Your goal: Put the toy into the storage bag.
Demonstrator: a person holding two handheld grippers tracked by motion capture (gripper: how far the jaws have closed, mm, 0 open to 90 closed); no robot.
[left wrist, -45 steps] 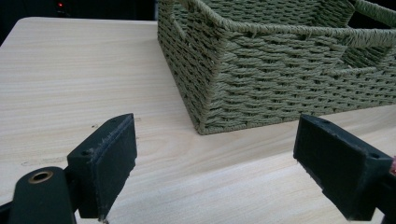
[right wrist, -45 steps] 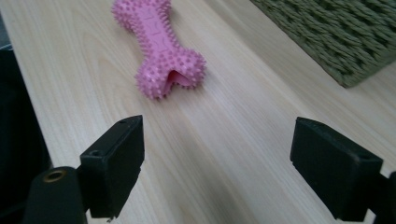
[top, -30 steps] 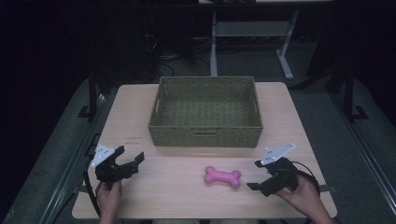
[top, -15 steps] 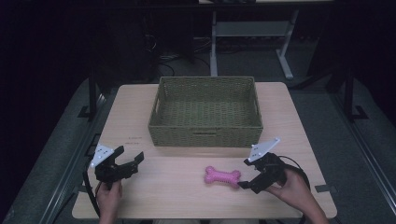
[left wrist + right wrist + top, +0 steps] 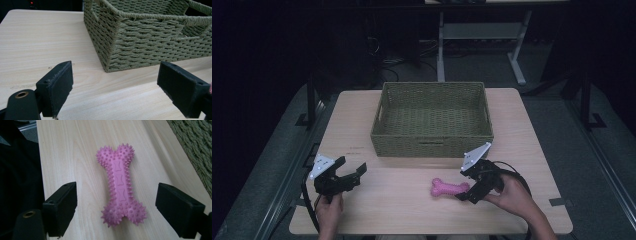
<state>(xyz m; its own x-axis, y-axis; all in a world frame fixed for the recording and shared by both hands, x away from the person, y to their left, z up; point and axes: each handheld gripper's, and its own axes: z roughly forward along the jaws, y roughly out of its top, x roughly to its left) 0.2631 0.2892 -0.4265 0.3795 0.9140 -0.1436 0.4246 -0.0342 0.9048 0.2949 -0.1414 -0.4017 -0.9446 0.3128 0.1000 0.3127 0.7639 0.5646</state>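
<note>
While the pink spiked bone-shaped toy lies flat on the light wooden table, the right gripper sits just at its 3 o'clock end in the high view, held in the person's right hand. Its jaws stand wide apart and hold nothing; in the right gripper view the toy lies lengthwise in the gap between them, one knobbed end at 12 o'clock and the other at 6 o'clock, with bare wood on either side, so neither jaw touches it. A strip of woven basket shows at 2 o'clock in that view.

Seen from the high view, the toy rests just at 6 o'clock of the olive-green woven basket, a little toward the right, apart from its front wall.

Over at 9 o'clock of the toy, well apart from it, the left gripper is held in the left hand near the table's front-left corner. Its jaws are also spread wide and empty; the left gripper view looks past them to the basket's near corner at 12 o'clock.
</note>
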